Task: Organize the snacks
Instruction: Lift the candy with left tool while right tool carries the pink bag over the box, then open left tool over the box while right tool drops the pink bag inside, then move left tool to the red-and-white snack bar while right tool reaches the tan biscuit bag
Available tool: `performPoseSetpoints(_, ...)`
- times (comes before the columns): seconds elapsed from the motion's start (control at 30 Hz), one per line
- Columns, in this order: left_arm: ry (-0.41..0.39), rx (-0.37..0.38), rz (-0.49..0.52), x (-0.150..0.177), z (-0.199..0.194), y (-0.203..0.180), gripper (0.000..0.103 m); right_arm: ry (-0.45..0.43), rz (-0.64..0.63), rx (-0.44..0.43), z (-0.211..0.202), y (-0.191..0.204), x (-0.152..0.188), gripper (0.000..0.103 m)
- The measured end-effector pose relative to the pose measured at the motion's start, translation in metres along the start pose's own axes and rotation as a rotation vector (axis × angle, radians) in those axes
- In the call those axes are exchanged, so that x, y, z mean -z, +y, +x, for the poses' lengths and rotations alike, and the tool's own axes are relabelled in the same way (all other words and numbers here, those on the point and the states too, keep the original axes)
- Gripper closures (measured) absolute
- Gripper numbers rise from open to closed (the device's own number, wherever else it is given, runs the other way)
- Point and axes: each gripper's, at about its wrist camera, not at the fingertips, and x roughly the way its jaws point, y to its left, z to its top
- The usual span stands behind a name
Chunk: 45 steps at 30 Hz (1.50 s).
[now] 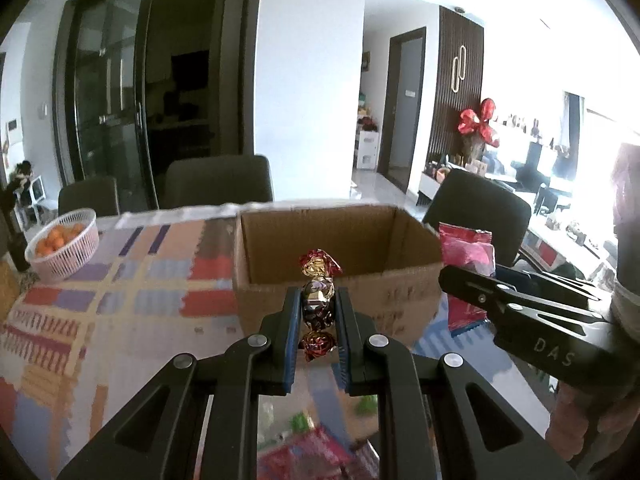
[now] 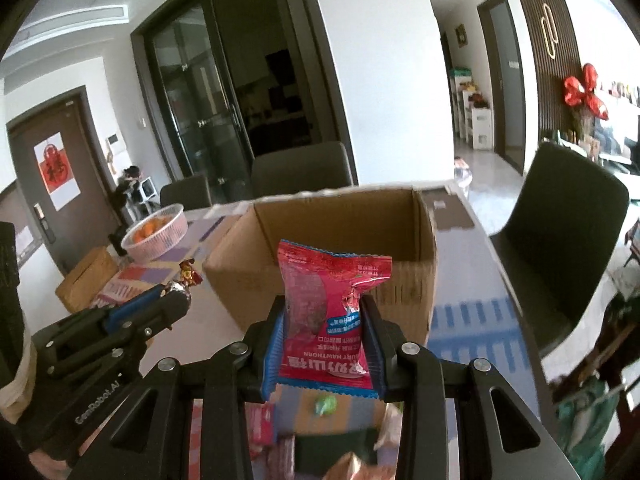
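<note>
My left gripper [image 1: 317, 300] is shut on a foil-wrapped candy [image 1: 318, 300], red and gold, held upright just short of an open cardboard box [image 1: 404, 280]. My right gripper [image 2: 324, 312] is shut on a red hawthorn snack packet [image 2: 324, 312], held above the table in front of the same box [image 2: 416, 280]. The right gripper and its packet [image 1: 466, 252] show at the right of the left wrist view. The left gripper with the candy [image 2: 188, 276] shows at the left of the right wrist view. The box looks empty inside.
A pink basket of oranges [image 1: 62, 246] stands at the far left on the patterned tablecloth [image 1: 120, 300]. More snack packets [image 2: 264, 420] lie blurred below the grippers. Dark chairs [image 2: 560, 232] surround the table. A small brown box [image 2: 86, 276] sits at the left.
</note>
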Motion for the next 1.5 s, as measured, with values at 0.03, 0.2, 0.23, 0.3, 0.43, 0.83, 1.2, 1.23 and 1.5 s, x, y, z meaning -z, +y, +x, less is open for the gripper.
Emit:
performPoseSetpoints(0.03, -0.011, 0.001, 0.006, -0.005, 0.002, 0.0, 0.085, -0.009, -0.008, 0.003, 0.002, 0.001, -0.006, 0.067)
performPoseSetpoints(0.2, -0.022, -0.01, 0.03, -0.026, 0.02, 0.003, 0.085, -0.036, -0.03, 0.001, 0.012, 0.002, -0.031, 0.066)
performPoseSetpoints(0.23, -0.01, -0.007, 0.029, -0.03, 0.027, 0.005, 0.085, -0.035, -0.034, 0.0, 0.016, 0.002, -0.036, 0.066)
performPoseSetpoints(0.3, 0.012, 0.002, 0.016, -0.036, 0.04, 0.01, 0.085, -0.03, -0.037, 0.0, 0.023, 0.002, -0.043, 0.066)
performPoseSetpoints(0.43, 0.064, 0.011, -0.007, -0.045, 0.066, 0.018, 0.085, 0.001, -0.039, 0.008, 0.045, -0.002, -0.055, 0.066)
performPoseSetpoints(0.83, 0.091, -0.06, 0.014, -0.047, 0.093, 0.022, 0.055, 0.102, 0.005, 0.051, 0.09, -0.021, -0.062, 0.044)
performPoseSetpoints(1.2, 0.031, -0.075, 0.042, -0.032, 0.035, 0.016, 0.037, 0.065, -0.027, 0.033, 0.046, -0.008, -0.041, 0.043)
performPoseSetpoints(1.23, 0.026, -0.076, 0.039, -0.03, 0.027, 0.015, 0.037, 0.06, -0.031, 0.031, 0.042, -0.006, -0.04, 0.04)
performPoseSetpoints(1.5, 0.009, -0.094, 0.036, -0.013, -0.018, 0.01, 0.033, -0.014, -0.084, 0.072, -0.008, 0.008, -0.023, 0.028)
